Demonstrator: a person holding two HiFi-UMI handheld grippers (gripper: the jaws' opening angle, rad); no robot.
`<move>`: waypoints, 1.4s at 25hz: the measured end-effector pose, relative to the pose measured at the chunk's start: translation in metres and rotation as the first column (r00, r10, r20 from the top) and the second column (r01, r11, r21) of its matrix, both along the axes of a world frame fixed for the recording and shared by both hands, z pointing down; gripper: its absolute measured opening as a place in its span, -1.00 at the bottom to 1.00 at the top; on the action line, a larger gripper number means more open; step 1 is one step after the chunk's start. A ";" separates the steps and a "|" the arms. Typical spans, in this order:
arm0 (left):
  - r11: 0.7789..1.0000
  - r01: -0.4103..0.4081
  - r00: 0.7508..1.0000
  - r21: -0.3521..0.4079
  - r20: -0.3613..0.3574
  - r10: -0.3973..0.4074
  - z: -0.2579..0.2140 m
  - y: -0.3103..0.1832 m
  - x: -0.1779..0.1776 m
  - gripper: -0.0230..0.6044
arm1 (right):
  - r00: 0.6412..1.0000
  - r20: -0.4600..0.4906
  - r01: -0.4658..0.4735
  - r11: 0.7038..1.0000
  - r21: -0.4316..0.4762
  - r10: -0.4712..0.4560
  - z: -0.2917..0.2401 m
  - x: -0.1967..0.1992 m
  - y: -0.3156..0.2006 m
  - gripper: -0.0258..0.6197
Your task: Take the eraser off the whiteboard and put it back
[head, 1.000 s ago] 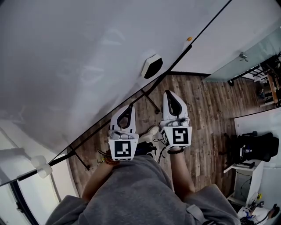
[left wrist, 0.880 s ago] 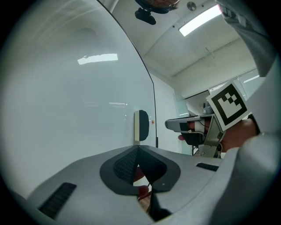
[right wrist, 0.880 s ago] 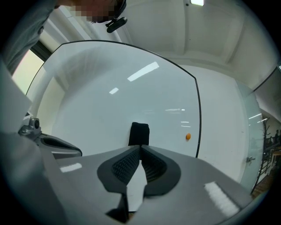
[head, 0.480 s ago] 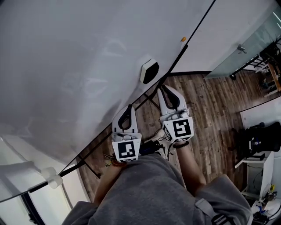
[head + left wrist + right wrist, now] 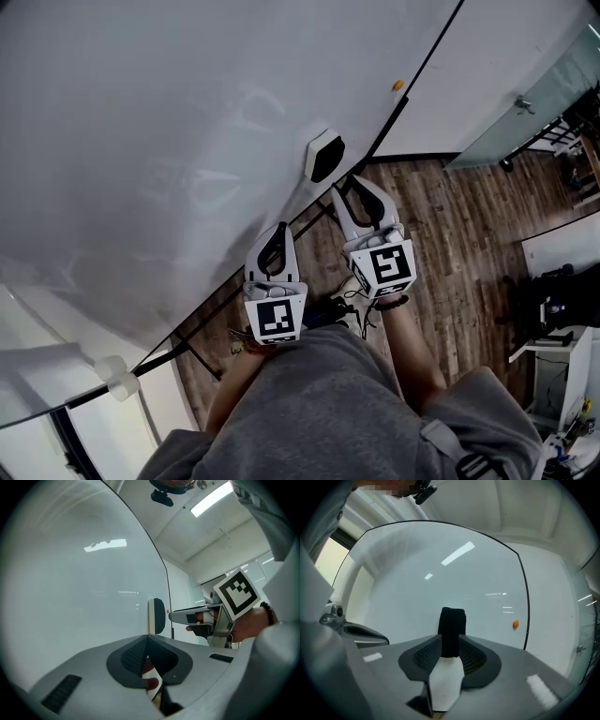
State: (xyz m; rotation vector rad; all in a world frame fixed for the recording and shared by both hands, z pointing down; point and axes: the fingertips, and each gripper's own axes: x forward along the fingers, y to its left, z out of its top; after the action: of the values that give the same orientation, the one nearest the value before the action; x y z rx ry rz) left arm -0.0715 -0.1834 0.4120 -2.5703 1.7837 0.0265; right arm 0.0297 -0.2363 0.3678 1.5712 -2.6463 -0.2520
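The eraser sits on the whiteboard, close to the board's dark lower edge, its black side turned outward. The person stands facing the board with both tools held level in front of them.

The right gripper points straight at the eraser, its tips just short of it. Its fingers stand spread and have just been opening. Seen along them, the black block fills the gap at their far end, yet they do not pinch it, and from above the tips and the eraser look just apart.

The left gripper hangs lower and to the left, near the board's edge and apart from the eraser. Its fingers are pressed together at the tips with nothing between them. From its side the eraser shows as a thin upright slab flat against the board, with the right tool reaching toward it.

A small orange dot sits on the board further along the same edge. Below the board lies a wooden floor.
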 end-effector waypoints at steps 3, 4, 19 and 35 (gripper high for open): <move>1.000 -0.011 1.000 -0.002 0.003 0.011 0.000 -0.001 0.007 -0.91 | 1.000 0.002 0.016 1.000 -0.008 -0.016 0.000 -0.002 -0.004 -0.46; 1.000 -0.014 1.000 -0.004 0.002 0.014 -0.001 -0.001 0.009 -0.91 | 1.000 0.001 0.021 1.000 -0.010 -0.021 0.000 -0.003 -0.005 -0.45; 1.000 -0.003 1.000 -0.018 0.007 0.003 0.007 -0.012 0.008 -0.91 | 0.998 0.027 0.062 0.997 -0.045 -0.061 0.005 -0.014 -0.026 -0.11; 0.999 0.020 1.000 -0.027 0.019 -0.019 0.006 -0.021 0.002 -0.91 | 0.995 0.056 0.085 0.995 -0.047 -0.082 -0.001 -0.025 -0.045 -0.10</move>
State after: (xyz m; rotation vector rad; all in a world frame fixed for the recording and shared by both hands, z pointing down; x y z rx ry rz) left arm -0.0692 -0.2047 0.4182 -2.5622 1.8154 -0.0227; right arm 0.0048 -0.2813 0.3667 1.4761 -2.7401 -0.1490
